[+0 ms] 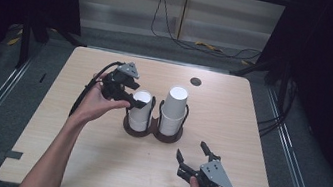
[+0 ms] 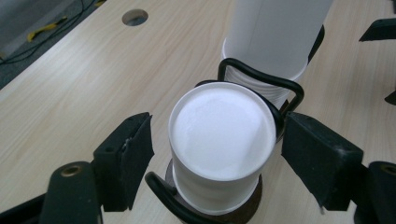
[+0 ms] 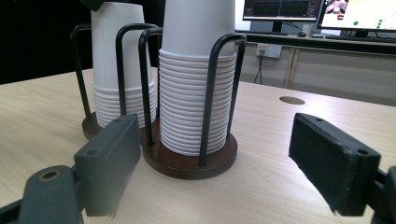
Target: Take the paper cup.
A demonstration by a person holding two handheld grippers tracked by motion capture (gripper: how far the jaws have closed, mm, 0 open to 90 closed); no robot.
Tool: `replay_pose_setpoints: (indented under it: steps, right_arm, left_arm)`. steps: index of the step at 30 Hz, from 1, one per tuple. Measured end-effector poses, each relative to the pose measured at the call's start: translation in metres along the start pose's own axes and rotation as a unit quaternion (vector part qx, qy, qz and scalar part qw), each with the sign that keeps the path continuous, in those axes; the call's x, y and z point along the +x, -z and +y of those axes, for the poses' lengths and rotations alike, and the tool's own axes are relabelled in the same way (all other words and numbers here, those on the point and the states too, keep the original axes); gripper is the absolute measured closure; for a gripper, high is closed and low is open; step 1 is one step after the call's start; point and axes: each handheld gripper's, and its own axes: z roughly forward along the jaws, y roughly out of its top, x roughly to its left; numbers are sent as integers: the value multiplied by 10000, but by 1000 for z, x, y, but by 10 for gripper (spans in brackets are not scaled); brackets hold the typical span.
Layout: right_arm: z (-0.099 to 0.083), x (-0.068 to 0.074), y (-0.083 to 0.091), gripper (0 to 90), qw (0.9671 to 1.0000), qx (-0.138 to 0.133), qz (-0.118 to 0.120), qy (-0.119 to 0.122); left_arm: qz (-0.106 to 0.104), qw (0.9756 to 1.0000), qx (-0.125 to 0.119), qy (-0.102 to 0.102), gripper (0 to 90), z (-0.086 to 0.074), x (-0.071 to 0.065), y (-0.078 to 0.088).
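Note:
Two stacks of upturned white paper cups stand in a dark double cup holder (image 1: 152, 131) at the table's middle. The left stack (image 1: 140, 109) is shorter, the right stack (image 1: 173, 110) taller. My left gripper (image 1: 134, 99) hovers at the top of the left stack (image 2: 222, 144), open, its black pads (image 2: 130, 158) either side of the top cup and apart from it. My right gripper (image 1: 194, 151) is open near the front edge, facing the holder, with the right stack (image 3: 196, 74) and the left stack (image 3: 122, 70) ahead of it.
Black wire hoops (image 3: 219, 93) rise around each stack from the round wooden bases (image 3: 187, 163). A round cable hole (image 1: 195, 81) lies at the table's far side. Monitors (image 3: 359, 14) stand on a desk beyond the table. Bare tabletop (image 1: 93, 158) surrounds the holder.

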Motion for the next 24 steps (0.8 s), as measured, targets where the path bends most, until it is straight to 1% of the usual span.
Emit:
replay_pose_setpoints:
  steps: [1, 2, 3, 4, 5, 6, 8, 9, 10, 11, 12, 13, 16, 17, 18, 19, 20, 21, 22, 23, 24]
  right_arm:
    - [0, 0, 0, 164, 10000, 3, 5, 3]
    - [0, 0, 0, 164, 10000, 9, 5, 2]
    - [0, 0, 0, 165, 10000, 20, 21, 0]
    - [0, 0, 0, 164, 10000, 22, 24, 2]
    - [0, 0, 0, 165, 10000, 21, 25, 4]
    - [0, 0, 0, 166, 10000, 23, 26, 6]
    - [0, 0, 0, 166, 10000, 12, 18, 7]
    - [0, 0, 0, 166, 10000, 10, 16, 9]
    - [0, 0, 0, 166, 10000, 10, 17, 8]
    - [0, 0, 0, 166, 10000, 9, 18, 9]
    - [0, 0, 0, 166, 10000, 8, 19, 10]
    - [0, 0, 0, 166, 10000, 9, 22, 10]
    - [0, 0, 0, 166, 10000, 10, 27, 18]
    - [0, 0, 0, 166, 10000, 8, 28, 18]
    - [0, 0, 0, 166, 10000, 9, 27, 9]
    - [0, 0, 0, 166, 10000, 9, 29, 10]
    - [0, 0, 0, 166, 10000, 10, 32, 11]
    - [0, 0, 0, 166, 10000, 9, 33, 22]
    - [0, 0, 0, 166, 10000, 21, 22, 34]
    - [0, 0, 0, 166, 10000, 27, 24, 32]
    - [0, 0, 0, 166, 10000, 15, 31, 19]
  left_arm:
    - [-38, 10000, 38, -15, 247, 1, 1, 0]
    - [-35, 10000, 77, -14, 248, 2, 0, -1]
    - [1, 9999, 145, -58, 248, 2, 1, -2]
    - [20, 9998, 189, -14, 245, 3, 0, -2]
    - [5, 9998, 178, -64, 243, 3, 0, -3]
    - [2, 9997, 224, -67, 246, 4, 0, -4]
    - [7, 9994, 347, -65, 246, 5, 0, -7]
    - [-13, 9990, 421, -116, 244, 5, 1, -8]
    - [4, 9990, 443, -77, 244, 6, -1, -9]
    - [41, 9987, 497, -117, 245, 7, -1, -10]
    - [26, 9984, 541, -143, 247, 8, -1, -11]
    - [-26, 9985, 542, -91, 247, 9, -1, -12]
    - [-98, 9973, 710, -153, 250, 11, 1, -16]
    - [-77, 9972, 723, -154, 254, 11, 1, -17]
    - [-150, 9969, 758, -119, 263, 11, 1, -18]
    - [-200, 9971, 724, -77, 278, 11, 1, -19]
    - [-213, 9967, 766, -172, 314, 11, 2, -19]
    - [-204, 9973, 700, -46, 318, 11, 2, -21]
    - [-204, 9973, 700, -46, 317, 11, 2, -21]
    - [-199, 9968, 775, -85, 314, 11, 1, -24]
    - [-187, 9968, 771, -87, 311, 11, 1, -25]
